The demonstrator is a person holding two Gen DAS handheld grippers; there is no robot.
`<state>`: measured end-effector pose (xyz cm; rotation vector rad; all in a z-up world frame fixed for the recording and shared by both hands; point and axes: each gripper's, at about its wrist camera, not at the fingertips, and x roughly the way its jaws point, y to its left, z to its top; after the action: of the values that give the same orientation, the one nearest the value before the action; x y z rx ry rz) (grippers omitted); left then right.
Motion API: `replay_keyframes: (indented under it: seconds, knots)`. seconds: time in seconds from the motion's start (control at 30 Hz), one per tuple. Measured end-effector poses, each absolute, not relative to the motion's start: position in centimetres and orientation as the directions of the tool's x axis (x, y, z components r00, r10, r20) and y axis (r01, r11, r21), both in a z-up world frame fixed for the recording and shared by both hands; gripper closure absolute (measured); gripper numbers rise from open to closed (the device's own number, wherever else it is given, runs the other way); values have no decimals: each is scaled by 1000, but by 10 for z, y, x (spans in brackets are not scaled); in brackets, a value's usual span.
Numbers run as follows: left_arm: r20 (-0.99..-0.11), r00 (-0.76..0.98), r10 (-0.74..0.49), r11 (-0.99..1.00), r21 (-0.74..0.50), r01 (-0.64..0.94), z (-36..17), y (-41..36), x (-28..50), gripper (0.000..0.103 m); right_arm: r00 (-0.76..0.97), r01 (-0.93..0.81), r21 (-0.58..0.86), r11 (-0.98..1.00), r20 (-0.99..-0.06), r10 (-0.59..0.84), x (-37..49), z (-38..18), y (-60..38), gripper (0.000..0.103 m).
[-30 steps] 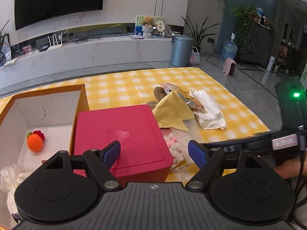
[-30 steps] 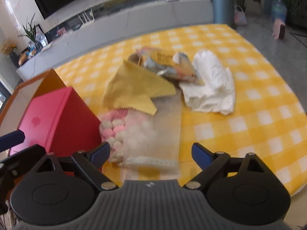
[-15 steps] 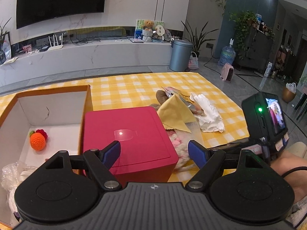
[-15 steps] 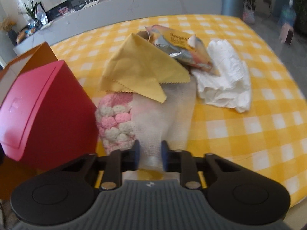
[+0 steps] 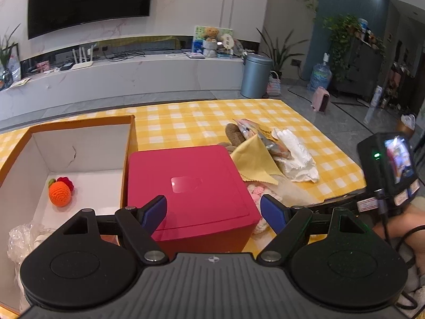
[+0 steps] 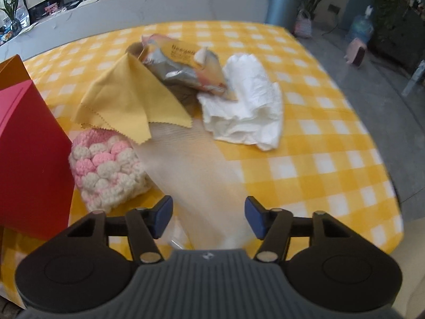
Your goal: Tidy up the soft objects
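Observation:
My right gripper (image 6: 208,210) hovers low over the near end of a sheer beige mesh cloth (image 6: 191,164). Its jaws are opening; the cloth lies between them and the pads do not press on it. A pink and white crochet piece (image 6: 106,164) sits just to its left, against the red box (image 6: 29,159). Beyond lie a yellow cloth (image 6: 127,98), a crumpled snack packet (image 6: 183,66) and a white crumpled cloth (image 6: 244,109). My left gripper (image 5: 213,207) is open above the red box (image 5: 186,180), holding nothing.
An open orange cardboard box (image 5: 130,143) stands left of the red box, with an orange crochet fruit (image 5: 59,192) and crinkled plastic (image 5: 21,239) inside. A brown plush (image 5: 233,133) lies behind the yellow cloth. The table's edge (image 6: 393,186) runs close on the right.
The right gripper went from wide open to shut on the mesh cloth's near edge, and now its jaws stand apart again. It has dipped lower. The left gripper has stayed in place.

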<state>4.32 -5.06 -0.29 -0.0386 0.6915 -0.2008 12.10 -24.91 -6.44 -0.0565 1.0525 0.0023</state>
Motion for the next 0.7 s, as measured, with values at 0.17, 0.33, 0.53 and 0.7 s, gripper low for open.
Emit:
replay_keyframes:
  seconds: [0.17,0.33,0.53,0.7]
  knots:
    - [-631,754,-180,983,-78,169,-2,-52,40,9,487,-15,-89,996,-871,-70,132,-74,-243,41]
    - [-660,728,-184,981,-74,181,3,-58,41,9,465,-2,-16,1000,-885,-13,133,-80,-254,53]
    - [-671,704,-234,970,-112,216,16,-81,40,9,521,-42,26,999,-853,44,116,-57,-257,94]
    - [-740,586,-330,937,-181,298,15,-115,57,9,619,-58,59,997,-781,83,90,-21,-273,94]
